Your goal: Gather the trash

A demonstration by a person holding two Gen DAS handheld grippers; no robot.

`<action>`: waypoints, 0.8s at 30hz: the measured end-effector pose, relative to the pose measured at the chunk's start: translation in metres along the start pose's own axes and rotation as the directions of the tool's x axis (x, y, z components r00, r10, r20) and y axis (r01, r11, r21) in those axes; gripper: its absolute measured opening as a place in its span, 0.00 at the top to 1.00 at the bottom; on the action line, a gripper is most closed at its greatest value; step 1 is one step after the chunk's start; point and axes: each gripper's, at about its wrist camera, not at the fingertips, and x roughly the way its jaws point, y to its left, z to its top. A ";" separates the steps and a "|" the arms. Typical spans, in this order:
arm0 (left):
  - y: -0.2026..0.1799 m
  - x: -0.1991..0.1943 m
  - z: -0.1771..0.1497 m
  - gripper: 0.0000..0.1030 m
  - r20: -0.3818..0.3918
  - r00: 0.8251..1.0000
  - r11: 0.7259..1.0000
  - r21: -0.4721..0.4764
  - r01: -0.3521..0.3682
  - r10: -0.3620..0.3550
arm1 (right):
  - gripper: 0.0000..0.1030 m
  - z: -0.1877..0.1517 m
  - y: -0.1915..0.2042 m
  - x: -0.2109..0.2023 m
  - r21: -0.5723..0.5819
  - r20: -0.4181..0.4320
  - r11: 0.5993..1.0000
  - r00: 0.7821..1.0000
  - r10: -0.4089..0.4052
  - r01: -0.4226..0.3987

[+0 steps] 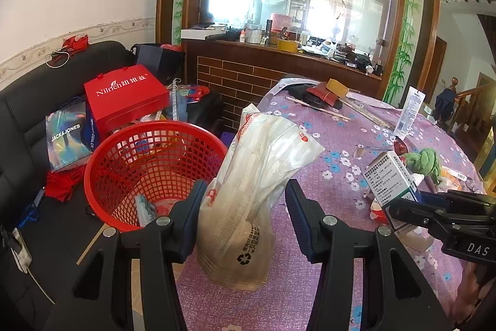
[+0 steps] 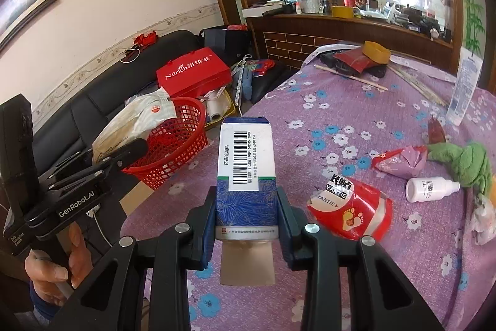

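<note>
My left gripper (image 1: 246, 185) is shut on a clear plastic bag of paper cups (image 1: 248, 176), which hangs over the table edge just right of the red mesh basket (image 1: 93, 172). The basket holds some scraps. In the right wrist view the same bag (image 2: 136, 117) sits at the basket's (image 2: 198, 117) near rim, with the left gripper (image 2: 133, 149) under it. My right gripper (image 2: 246, 197) is shut on a blue and white medicine box (image 2: 246, 157) with a barcode, held above the purple flowered tablecloth (image 2: 325, 126). The box (image 1: 387, 176) also shows at the right of the left wrist view.
On the table lie a red YANTIE packet (image 2: 350, 207), a small white bottle (image 2: 431, 188), a green cloth (image 2: 465, 163), a crumpled wrapper (image 2: 403, 160), a white tube (image 2: 465, 86) and a tape roll (image 2: 376, 51). A black sofa (image 1: 28, 120) carries a red gift bag (image 1: 124, 95).
</note>
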 end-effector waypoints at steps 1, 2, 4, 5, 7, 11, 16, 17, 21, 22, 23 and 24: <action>0.000 0.001 0.001 0.51 -0.003 1.000 1.000 0.001 -0.003 0.003 | 0.64 0.000 0.000 -0.001 -0.001 0.002 1.000 1.000 0.002 -0.001; 0.000 0.002 0.001 0.51 -0.005 1.000 1.000 -0.001 -0.003 0.003 | 0.64 0.001 0.001 -0.001 -0.004 0.004 1.000 1.000 0.000 0.000; 0.002 0.004 0.002 0.51 -0.008 1.000 1.000 -0.011 -0.005 0.005 | 0.64 0.001 0.003 -0.002 -0.008 0.004 1.000 1.000 0.004 -0.004; 0.003 0.003 0.001 0.51 -0.008 1.000 1.000 -0.013 -0.006 0.006 | 0.64 0.001 0.004 -0.002 -0.008 0.002 1.000 1.000 0.008 -0.008; 0.004 0.002 0.002 0.51 -0.004 1.000 1.000 -0.018 -0.010 0.010 | 0.64 0.001 0.007 -0.002 -0.017 0.003 1.000 1.000 0.014 -0.013; 0.012 -0.002 0.000 0.51 0.000 1.000 1.000 -0.026 -0.015 0.015 | 0.64 0.002 0.012 0.002 -0.026 -0.007 0.999 1.000 0.024 -0.024; 0.020 -0.005 0.001 0.51 0.010 1.000 0.999 -0.042 -0.015 0.015 | 0.64 0.005 0.020 0.007 -0.042 -0.015 0.999 1.000 0.028 -0.028; 0.021 -0.006 0.000 0.51 0.010 1.000 0.999 -0.044 -0.014 0.014 | 0.64 0.006 0.021 0.008 -0.045 -0.016 0.999 0.999 0.029 -0.030; 0.030 -0.006 0.000 0.51 0.008 1.000 0.998 -0.056 -0.020 0.020 | 0.64 0.011 0.029 0.015 -0.062 -0.028 0.997 0.999 0.034 -0.036; 0.033 -0.006 0.000 0.51 0.007 1.000 0.998 -0.059 -0.022 0.023 | 0.64 0.013 0.031 0.017 -0.064 -0.030 0.997 0.999 0.037 -0.039; 0.036 -0.006 0.000 0.51 0.006 1.000 0.998 -0.062 -0.026 0.027 | 0.64 0.014 0.033 0.018 -0.065 -0.031 0.997 0.999 0.043 -0.045; 0.039 -0.006 0.000 0.51 0.004 1.000 0.997 -0.067 -0.031 0.031 | 0.64 0.016 0.034 0.019 -0.066 -0.030 0.997 0.998 0.048 -0.050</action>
